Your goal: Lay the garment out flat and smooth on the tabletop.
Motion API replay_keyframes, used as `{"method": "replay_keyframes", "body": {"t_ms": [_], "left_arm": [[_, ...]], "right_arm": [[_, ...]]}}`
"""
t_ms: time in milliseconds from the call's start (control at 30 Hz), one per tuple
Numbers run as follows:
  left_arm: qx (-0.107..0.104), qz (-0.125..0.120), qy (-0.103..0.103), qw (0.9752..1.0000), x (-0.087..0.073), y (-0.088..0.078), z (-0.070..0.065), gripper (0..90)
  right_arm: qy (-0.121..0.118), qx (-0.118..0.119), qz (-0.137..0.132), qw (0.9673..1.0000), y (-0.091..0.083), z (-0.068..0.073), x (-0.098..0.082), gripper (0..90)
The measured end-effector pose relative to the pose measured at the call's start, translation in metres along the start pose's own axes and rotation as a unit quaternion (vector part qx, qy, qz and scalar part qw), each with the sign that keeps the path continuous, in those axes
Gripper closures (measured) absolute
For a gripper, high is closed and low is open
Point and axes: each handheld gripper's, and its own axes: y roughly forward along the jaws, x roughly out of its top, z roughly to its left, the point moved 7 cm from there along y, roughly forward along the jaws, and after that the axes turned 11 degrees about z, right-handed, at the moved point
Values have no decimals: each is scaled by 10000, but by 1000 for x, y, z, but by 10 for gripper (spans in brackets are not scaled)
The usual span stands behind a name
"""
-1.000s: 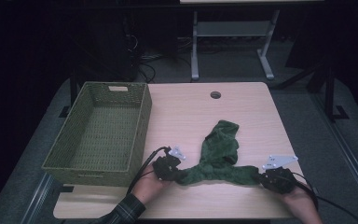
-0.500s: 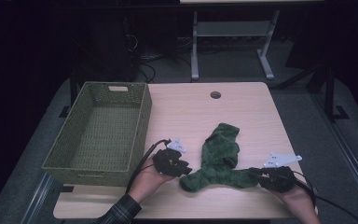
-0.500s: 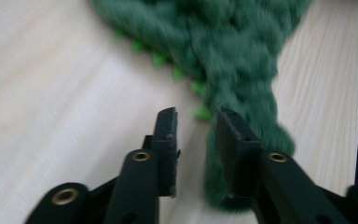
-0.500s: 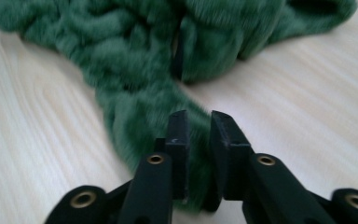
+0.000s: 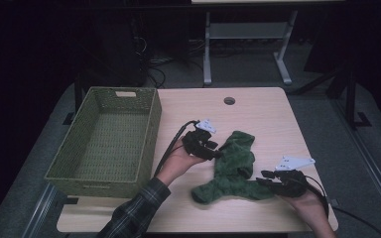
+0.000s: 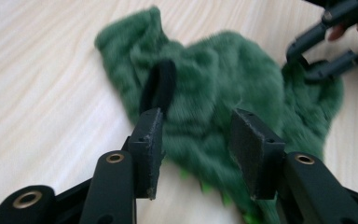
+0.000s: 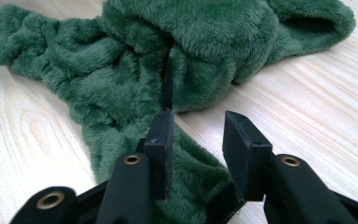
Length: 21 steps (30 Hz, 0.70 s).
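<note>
A green fuzzy cloth (image 5: 233, 168) lies crumpled on the wooden table (image 5: 258, 114). My left gripper (image 5: 213, 151) hovers just over the cloth's left edge. Its jaws have just been opening and stand apart with nothing pinched; in the left gripper view the cloth (image 6: 214, 79) lies below the left gripper (image 6: 196, 140). My right gripper (image 5: 265, 181) rests at the cloth's near right end. Its jaws have also just been opening. In the right gripper view the cloth (image 7: 135, 70) lies loose beneath and between the jaws of the right gripper (image 7: 198, 140), unpressed.
A woven green basket (image 5: 149, 134) stands hollow on the table's left side, close to my left hand. A round cable hole (image 5: 229, 100) sits near the far edge. The right gripper (image 6: 317, 51) appears at the top right of the left gripper view.
Both grippers have opened and let go of the cloth, which now lies slack on the table. The left gripper has risen and moved away from me, to the right. The right hand has stayed put.
</note>
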Motion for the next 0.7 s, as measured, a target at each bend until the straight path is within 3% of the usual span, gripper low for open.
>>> {"method": "replay_keyframes", "body": {"t_ms": [167,367,500,600,700], "left_arm": [[-93,2,6,10000,13,16,8,527],[-285,86,-53,9995,16,32,10,534],[-326,233,-38,9992,13,38,8,666],[-327,225,-32,9992,11,37,7,826],[-244,173,-12,9996,7,28,7,851]], "right_arm": [[4,11,40,10000,3,1,-2,627],[19,33,46,10000,4,1,-3,626],[39,45,43,10000,4,0,-3,620],[42,54,69,10000,5,0,-4,617],[51,42,57,10000,5,0,-3,614]]}}
